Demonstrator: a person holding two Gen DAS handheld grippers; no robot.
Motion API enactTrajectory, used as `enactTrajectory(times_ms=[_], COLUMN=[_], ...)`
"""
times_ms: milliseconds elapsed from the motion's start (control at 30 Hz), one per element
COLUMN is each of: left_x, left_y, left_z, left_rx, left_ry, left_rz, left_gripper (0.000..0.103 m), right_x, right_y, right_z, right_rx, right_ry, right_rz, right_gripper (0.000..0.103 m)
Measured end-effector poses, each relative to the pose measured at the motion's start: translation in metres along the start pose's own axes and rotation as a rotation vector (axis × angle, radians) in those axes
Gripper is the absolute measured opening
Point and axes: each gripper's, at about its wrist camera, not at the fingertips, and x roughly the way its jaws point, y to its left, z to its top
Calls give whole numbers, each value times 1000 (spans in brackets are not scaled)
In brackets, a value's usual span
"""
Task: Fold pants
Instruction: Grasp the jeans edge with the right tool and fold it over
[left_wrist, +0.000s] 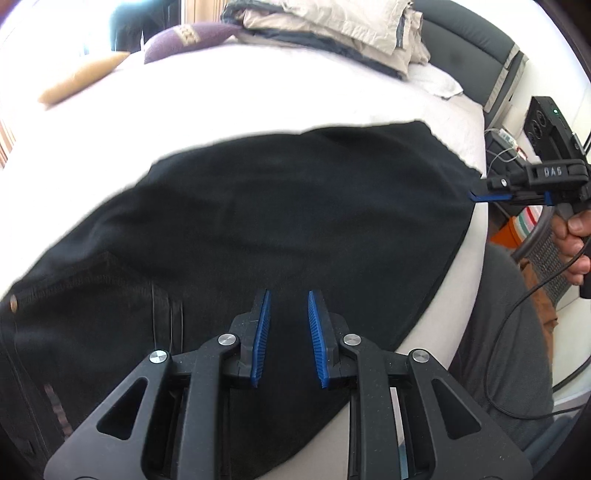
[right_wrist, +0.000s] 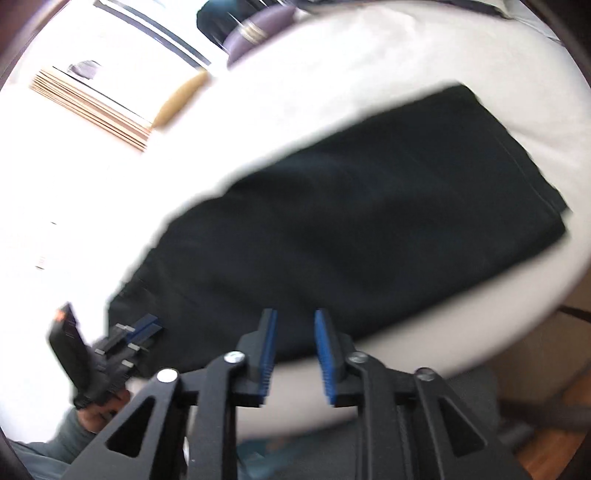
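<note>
- The black pants (left_wrist: 280, 221) lie flat on the white bed (left_wrist: 258, 96).
- The left gripper (left_wrist: 288, 332) hangs low over the pants near the bed's edge, its blue fingers (left_wrist: 261, 339) apart and holding nothing.
- The right gripper (right_wrist: 295, 354) points along the pants from the bed's edge, its fingers also apart.

Both wrist views close — sharing black pants (left_wrist: 280, 221)

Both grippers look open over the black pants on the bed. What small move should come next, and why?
Probably lower the left gripper and close it on the near edge of the black pants. Its jaws are open above the cloth, gripping nothing. The right gripper is also open near the same edge, so neither holds the fabric needed for a fold on the white bed.
</note>
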Motion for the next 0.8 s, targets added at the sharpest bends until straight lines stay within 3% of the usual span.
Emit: enactTrajectory(times_ms=[100, 167, 200, 233, 267, 300, 367, 500, 600, 700, 733, 767, 800], left_x=[18, 45, 58, 61, 59, 57, 54, 46, 40, 19, 9, 1, -1], left_y=[-2, -1, 1, 0, -3, -5, -7, -4, 6, 7, 11, 15, 16], left_z=[24, 30, 28, 23, 19, 15, 5, -15, -24, -25, -20, -10, 3], left_rx=[-11, -44, -58, -58, -50, -44, -49, -87, -122, -106, -105, -113, -116], left_ry=[-22, 47, 89, 87, 69, 69, 63, 38, 36, 25, -8, -43, -66], left_rz=[-30, -56, -66, -62, -58, -65, -80, -117, -154, -103, -106, -115, -125], left_gripper=[20, 20, 20, 20, 20, 20, 20, 20, 20, 20, 20, 20, 20], right_x=[30, 61, 76, 89, 93, 96, 90, 48, 8, -29, -43, -51, -58], right_y=[3, -9, -16, -24, -37, -50, -74, -128, -170, -178, -181, -172, -170], right_z=[25, 39, 42, 43, 44, 43, 44, 52, 60, 68, 70, 72, 74], right_rx=[53, 140, 167, 176, 191, 219, 292, 409, 477, 515, 497, 467, 427], right_ry=[-35, -6, 10, 24, 27, 19, -46, -238, -348, -418, -436, -458, -462], right_rz=[193, 277, 278, 233, 221, 234, 282, 166, 27, -130, -178, -155, -62], right_gripper=[42, 42, 42, 35, 8, 0, 0, 0, 0, 1, 12, 12, 13])
